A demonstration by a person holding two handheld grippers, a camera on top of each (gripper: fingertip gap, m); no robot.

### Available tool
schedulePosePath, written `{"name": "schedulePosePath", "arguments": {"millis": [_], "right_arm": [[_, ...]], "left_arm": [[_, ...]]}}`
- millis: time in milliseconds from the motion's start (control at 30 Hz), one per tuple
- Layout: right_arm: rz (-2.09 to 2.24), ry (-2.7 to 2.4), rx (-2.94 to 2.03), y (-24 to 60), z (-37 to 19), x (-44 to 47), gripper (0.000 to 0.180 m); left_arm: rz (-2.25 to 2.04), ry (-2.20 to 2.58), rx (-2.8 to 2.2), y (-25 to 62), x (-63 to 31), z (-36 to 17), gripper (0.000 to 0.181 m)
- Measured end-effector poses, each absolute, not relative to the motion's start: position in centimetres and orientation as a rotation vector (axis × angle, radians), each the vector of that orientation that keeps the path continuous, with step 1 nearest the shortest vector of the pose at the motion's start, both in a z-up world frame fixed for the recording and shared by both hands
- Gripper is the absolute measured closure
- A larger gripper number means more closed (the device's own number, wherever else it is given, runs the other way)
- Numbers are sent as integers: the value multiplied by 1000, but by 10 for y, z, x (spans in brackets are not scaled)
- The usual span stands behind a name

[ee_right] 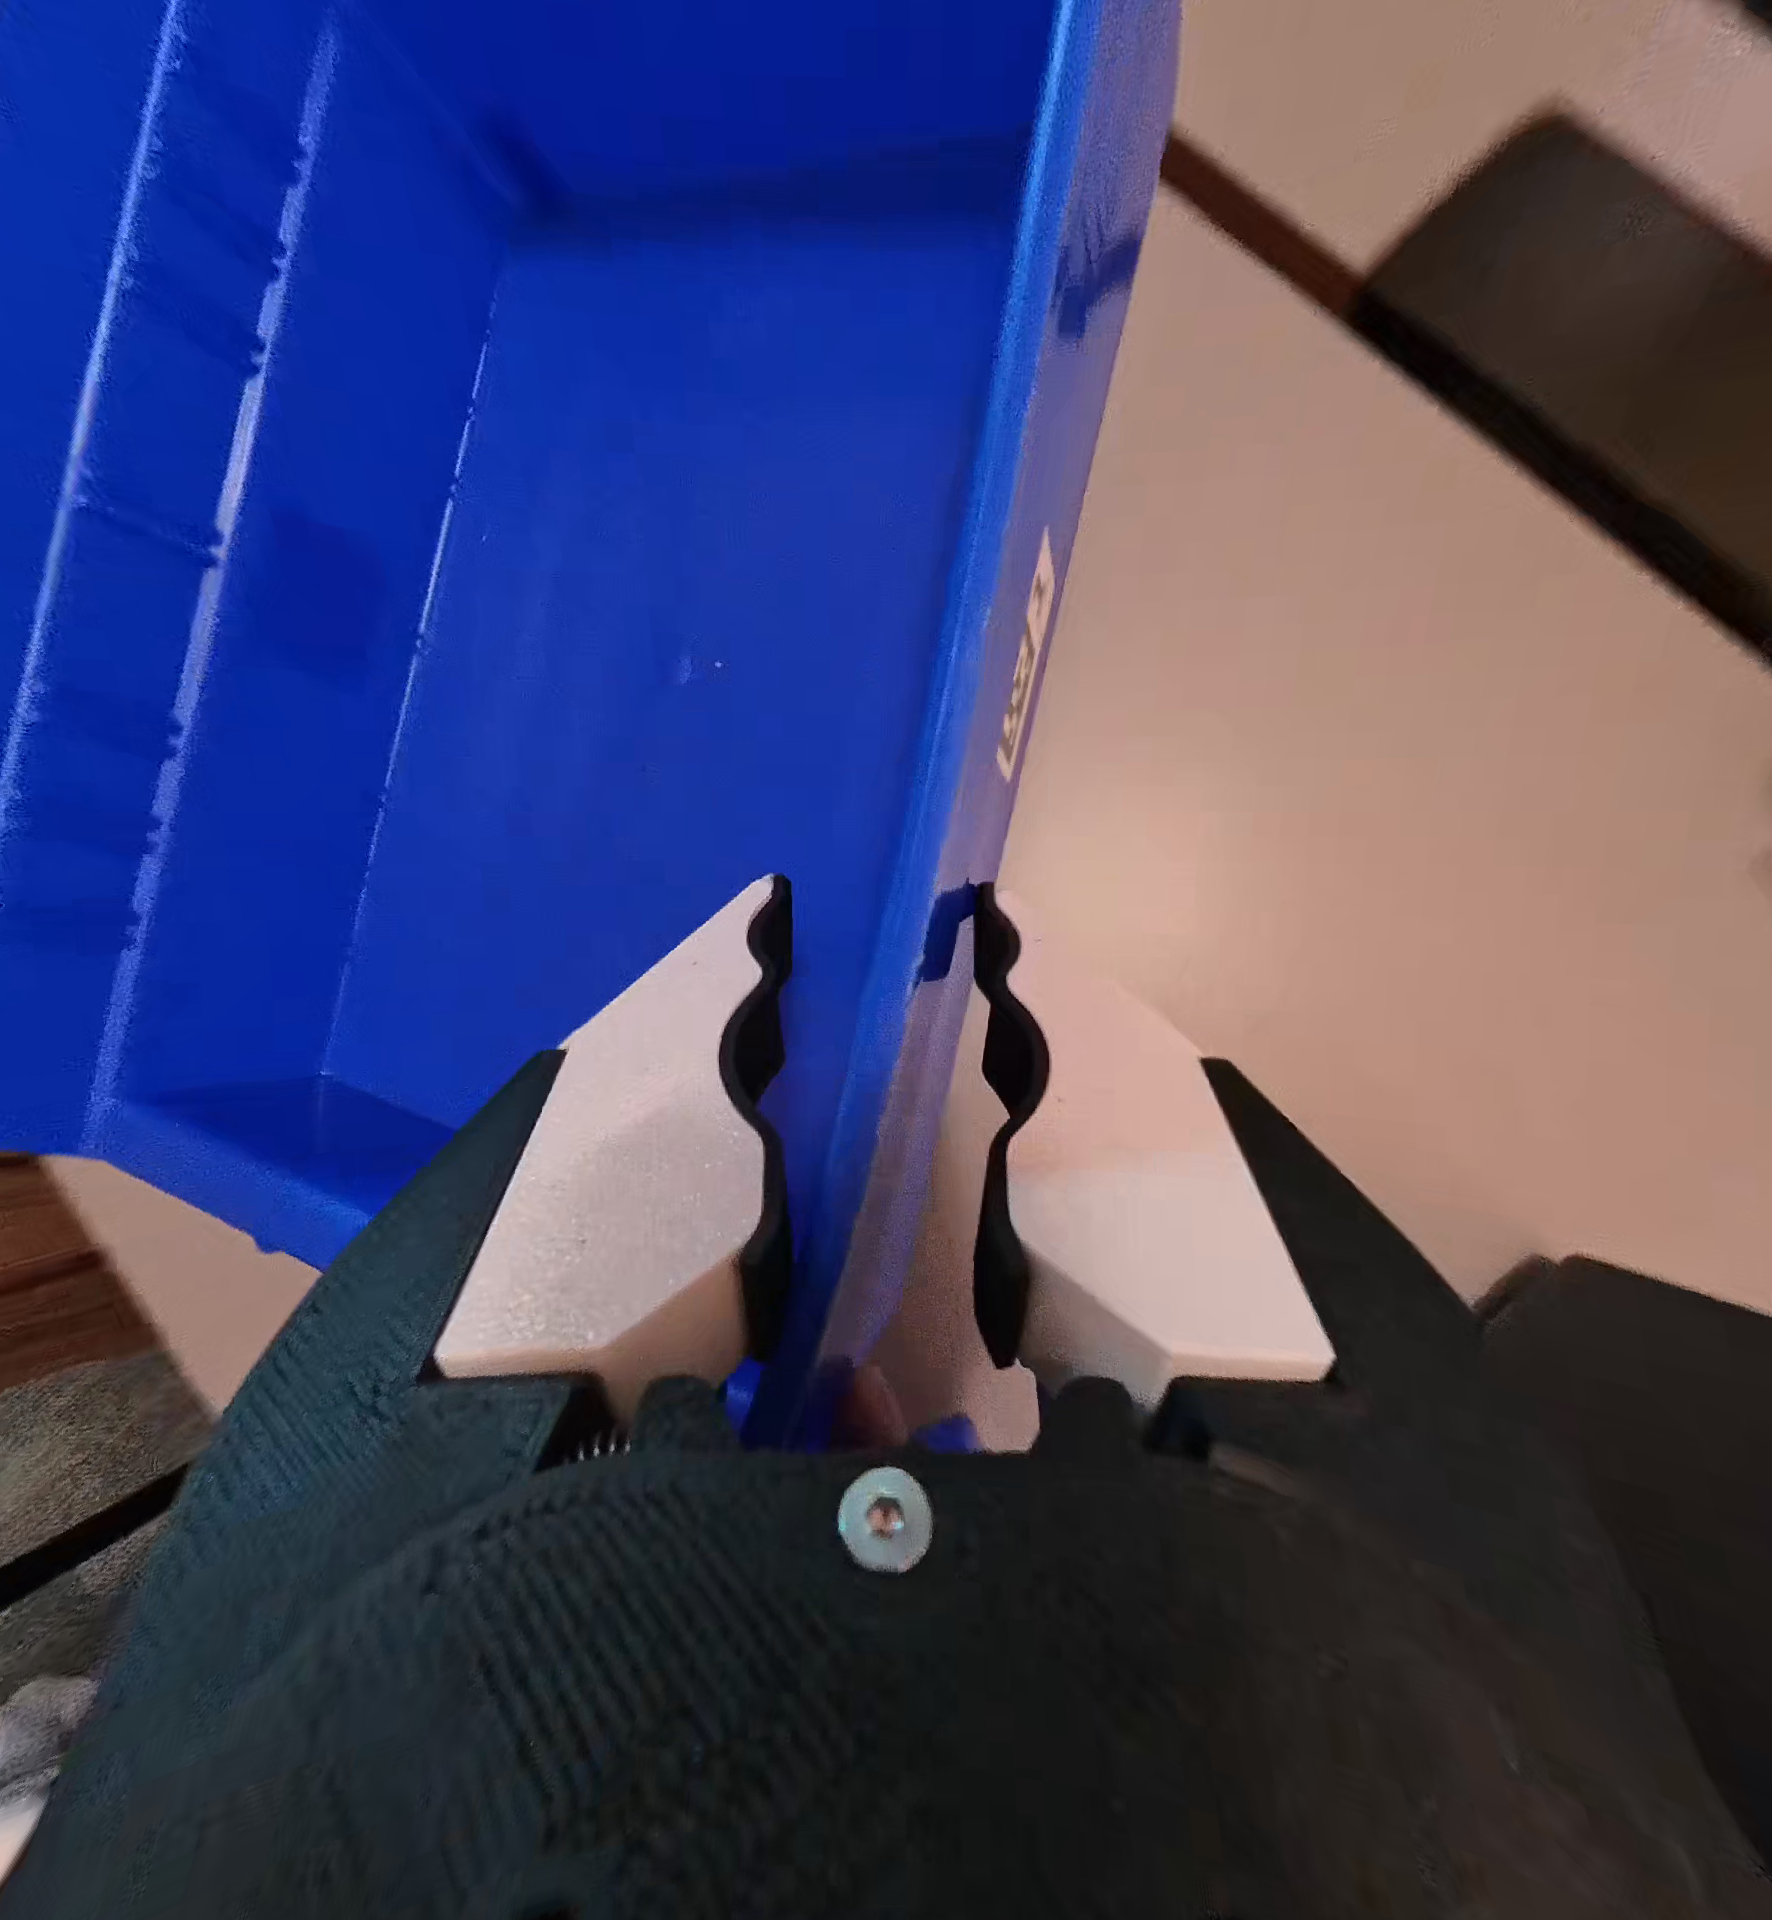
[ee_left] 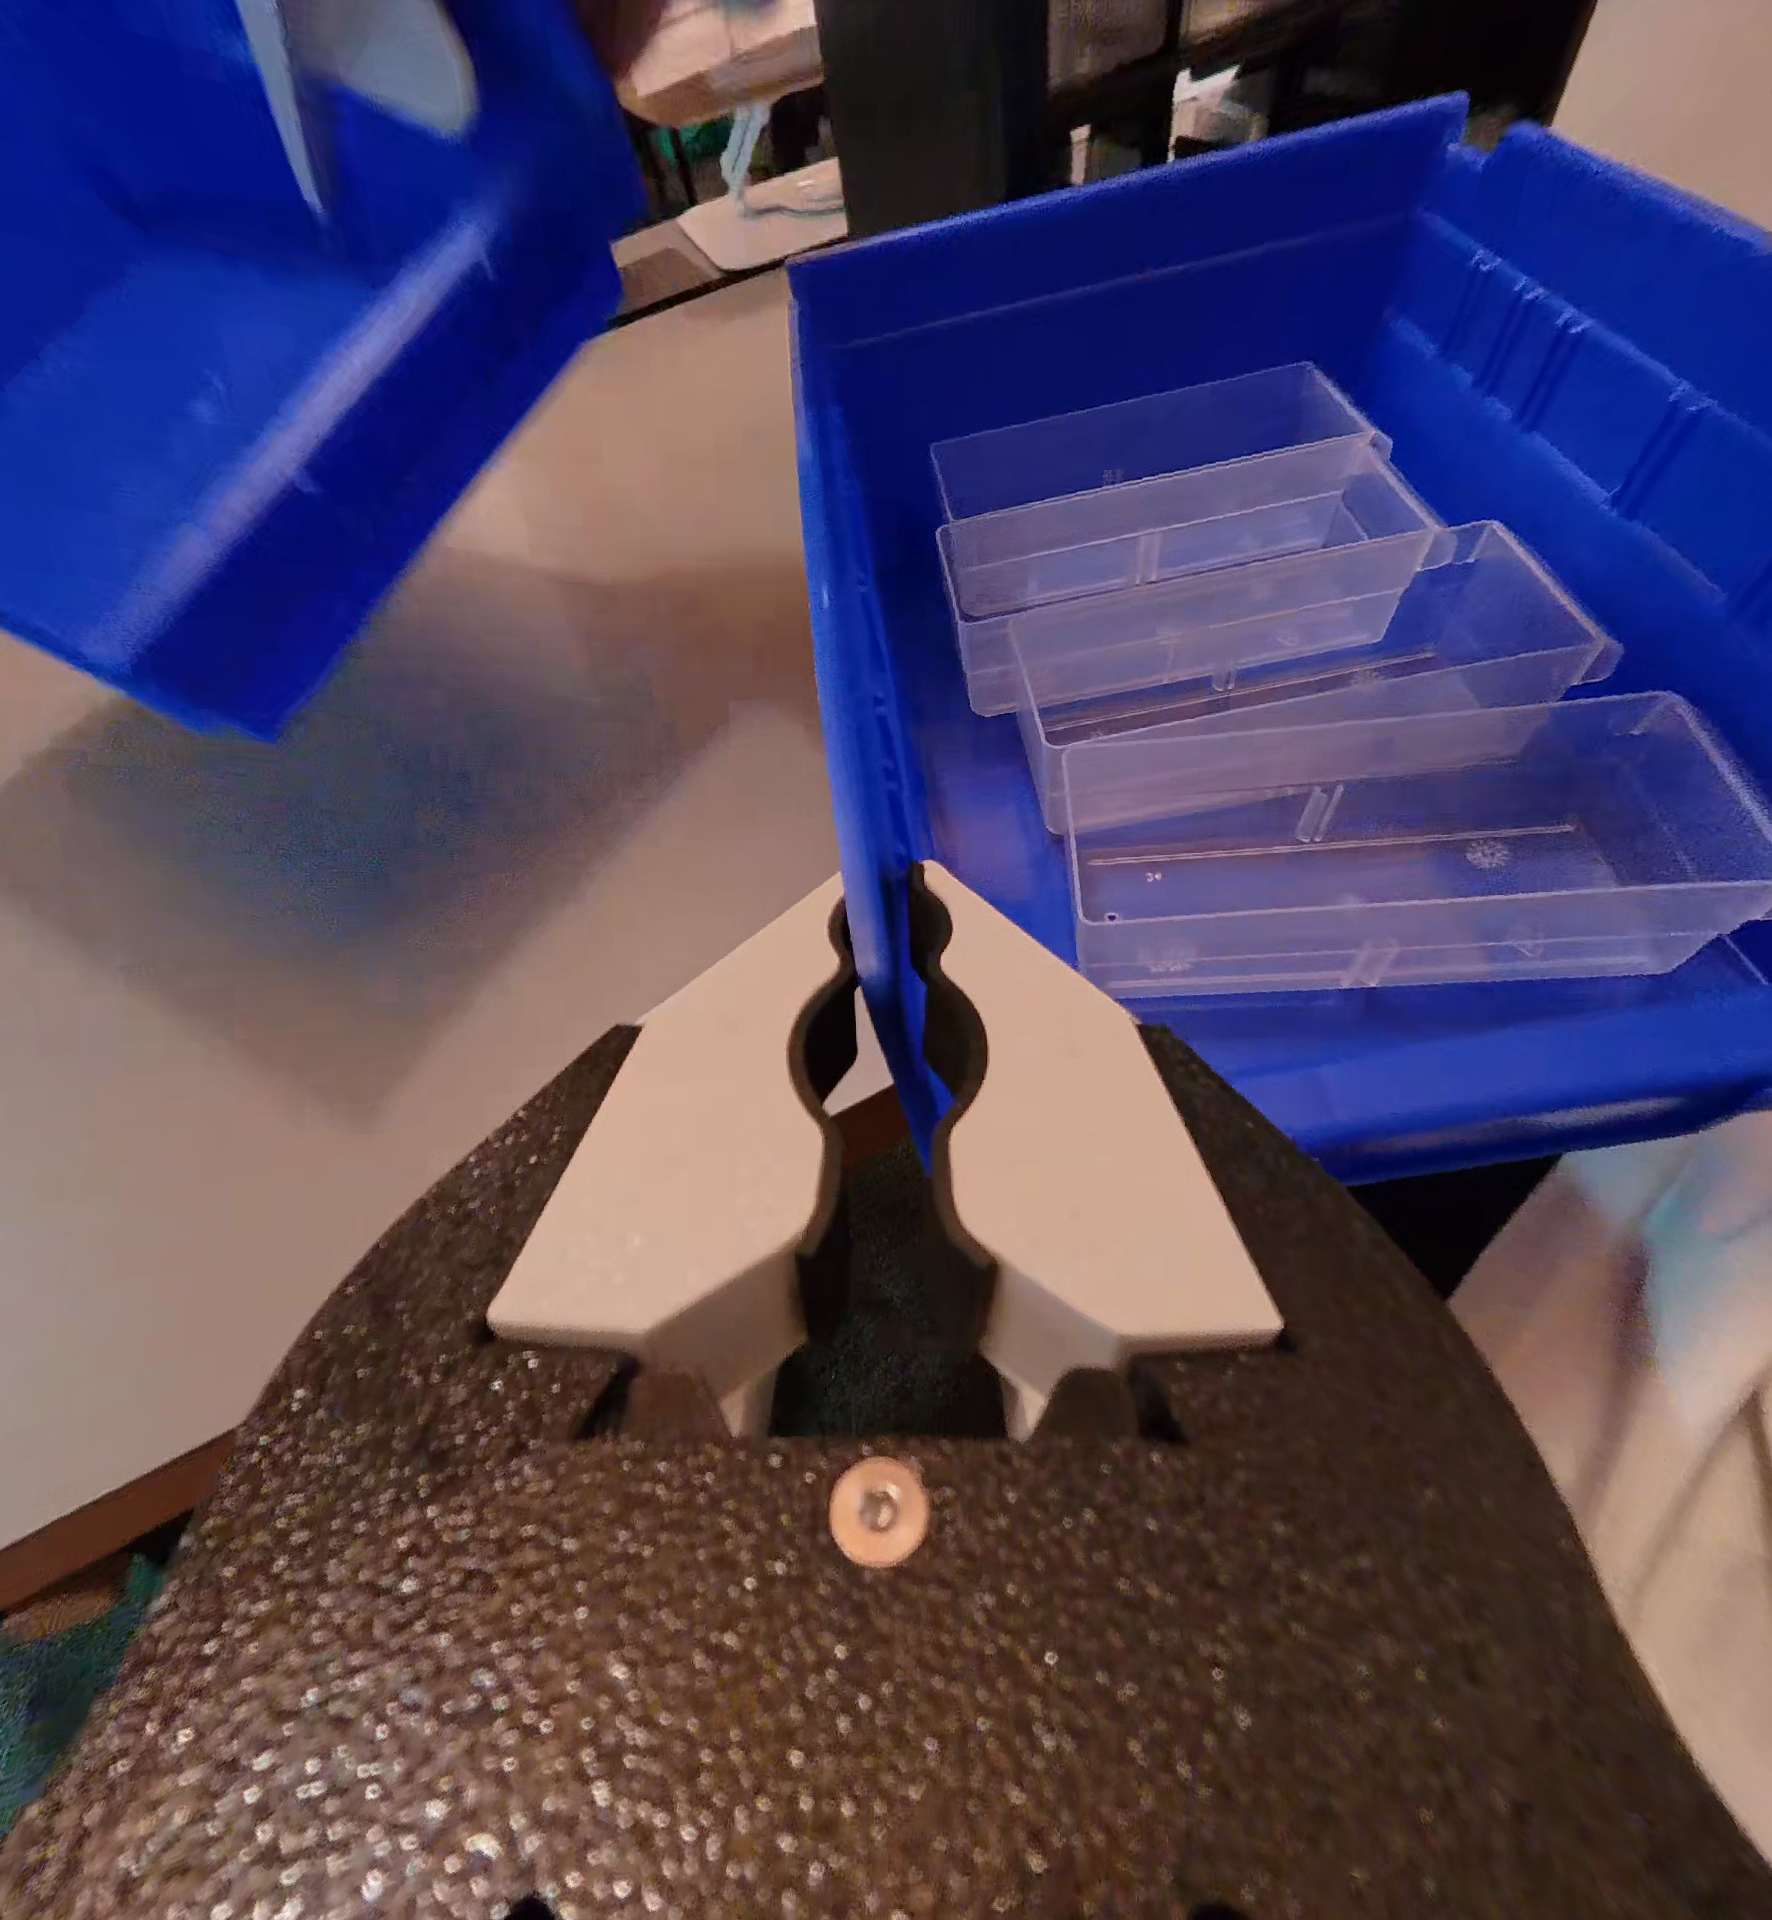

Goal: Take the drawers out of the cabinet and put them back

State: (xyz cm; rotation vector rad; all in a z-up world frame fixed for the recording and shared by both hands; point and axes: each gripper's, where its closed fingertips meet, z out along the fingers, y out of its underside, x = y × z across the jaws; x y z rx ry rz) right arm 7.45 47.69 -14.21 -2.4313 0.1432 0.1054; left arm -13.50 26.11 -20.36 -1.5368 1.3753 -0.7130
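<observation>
1. The left gripper (ee_left: 887,904) is pinching the near wall of a blue bin (ee_left: 1069,301). Its fingers (ee_left: 695,1143) are squeezing the thin wall between them.
2. The right gripper (ee_right: 882,894) is around the side wall of an empty bin (ee_right: 653,623). Its fingers (ee_right: 643,1143) are sitting close on each side of the wall. A small gap is showing on the outer side, so I cannot tell if they are really squeezing.
3. Four clear drawers (ee_left: 1381,831) are lying inside the left bin, leaning on each other in a messy row. No cabinet is showing in either view.
4. The left bin looks to be hanging past the edge of the counter (ee_left: 238,1039). If the grip is weak, the bin could tip and the drawers could slide out.
5. The drawers are smooth and loose, so a quick move could make them slip and pile up in one corner.
6. In the left view the empty bin (ee_left: 186,364) is looking blurry and tilted above the counter. With only one wall held, I think it could swing, drop, or bump the other bin.
</observation>
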Motion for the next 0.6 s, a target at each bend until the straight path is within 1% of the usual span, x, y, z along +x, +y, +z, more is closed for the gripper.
{"name": "schedulePosePath", "arguments": {"millis": [133,233,333,400,467,600], "right_arm": [[243,18,-2213,460,-30,51,146],[364,-24,-2042,418,50,47,147],[385,-26,-1916,366,114,75,147],[312,5,-1865,326,143,114,147],[196,71,-1825,283,161,165,147],[10,282,-1828,183,159,286,146]], "left_arm": [[-590,1414,-1509,281,-156,-204,175],[-540,1383,-1578,310,-178,-203,175],[-534,1286,-1668,345,-197,-203,175],[-524,1214,-1706,366,-207,-204,175],[-507,1136,-1750,384,-217,-203,176],[-424,1044,-1784,414,-227,-202,177]]}}
